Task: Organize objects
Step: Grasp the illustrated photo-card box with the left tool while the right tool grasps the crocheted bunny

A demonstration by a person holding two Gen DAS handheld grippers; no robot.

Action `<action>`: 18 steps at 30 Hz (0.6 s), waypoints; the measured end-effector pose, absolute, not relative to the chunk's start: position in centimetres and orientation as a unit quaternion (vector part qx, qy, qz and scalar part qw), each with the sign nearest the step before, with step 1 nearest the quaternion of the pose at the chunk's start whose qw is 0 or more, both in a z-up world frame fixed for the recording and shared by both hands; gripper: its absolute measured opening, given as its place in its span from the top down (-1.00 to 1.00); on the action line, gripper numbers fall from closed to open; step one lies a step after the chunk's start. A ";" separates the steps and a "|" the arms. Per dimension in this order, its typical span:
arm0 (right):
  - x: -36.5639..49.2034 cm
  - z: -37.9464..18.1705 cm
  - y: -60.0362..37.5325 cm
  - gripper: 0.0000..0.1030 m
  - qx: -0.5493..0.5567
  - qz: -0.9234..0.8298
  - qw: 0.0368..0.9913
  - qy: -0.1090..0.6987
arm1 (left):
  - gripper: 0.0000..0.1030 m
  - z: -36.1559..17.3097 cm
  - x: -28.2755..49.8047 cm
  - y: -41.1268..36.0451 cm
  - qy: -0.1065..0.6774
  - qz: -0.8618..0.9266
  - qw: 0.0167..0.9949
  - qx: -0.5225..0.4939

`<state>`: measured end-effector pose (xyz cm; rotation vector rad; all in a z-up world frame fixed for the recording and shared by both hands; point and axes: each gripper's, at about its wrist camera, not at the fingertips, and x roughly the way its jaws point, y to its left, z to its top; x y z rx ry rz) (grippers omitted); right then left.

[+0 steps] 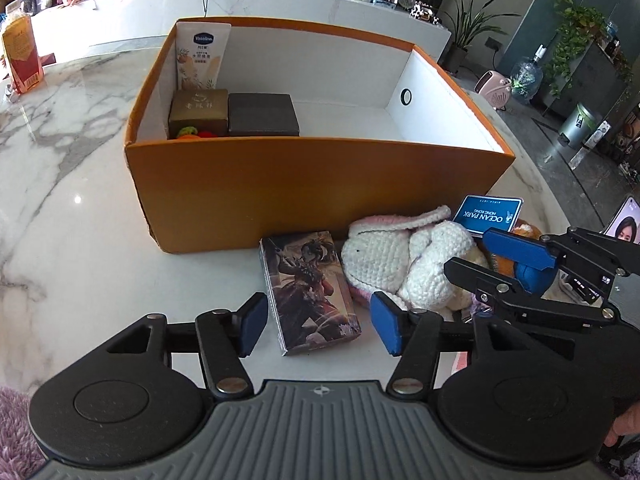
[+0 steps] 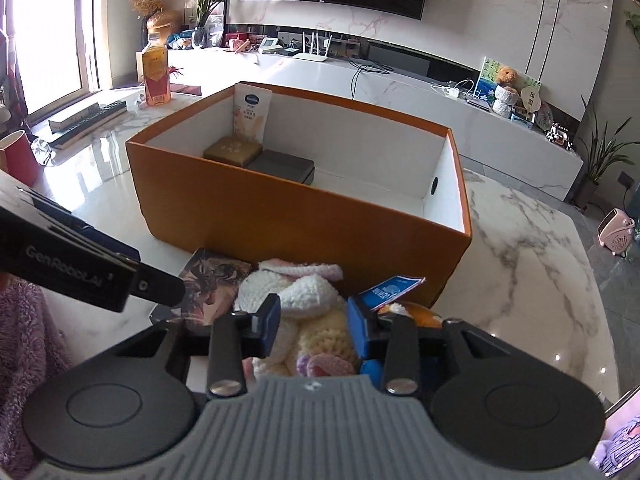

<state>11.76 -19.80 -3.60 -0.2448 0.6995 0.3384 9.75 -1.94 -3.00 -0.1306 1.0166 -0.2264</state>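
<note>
An orange box [image 1: 304,184] stands on the marble table [image 1: 72,184]; it also shows in the right wrist view [image 2: 304,224]. Inside it are a Vaseline tube [image 1: 202,56], a gold box [image 1: 198,112] and a grey box [image 1: 262,114]. In front of it lie an illustrated card box [image 1: 310,292], a white crocheted bunny [image 1: 404,256] and a blue Ocean Park card [image 1: 488,214]. My left gripper [image 1: 318,326] is open with its pads either side of the card box. My right gripper [image 2: 314,328] is open over the crocheted toys [image 2: 304,292].
An orange drink bottle [image 1: 20,56] stands at the table's far left. A red cup [image 2: 18,158] and a remote on a book [image 2: 86,118] lie left in the right wrist view. A phone [image 1: 624,220] is at the right edge.
</note>
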 end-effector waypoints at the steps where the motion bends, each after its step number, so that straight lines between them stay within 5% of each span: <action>1: 11.7 -3.8 -19.9 0.16 -0.121 0.167 0.917 0.341 | -0.34 -3.3 9.9 -2.2 0.489 -0.105 0.864 -0.059; 18: 11.2 -5.0 -19.6 -0.13 -0.132 0.184 0.917 0.328 | -0.46 -6.4 12.3 -5.3 0.542 -0.073 0.838 0.000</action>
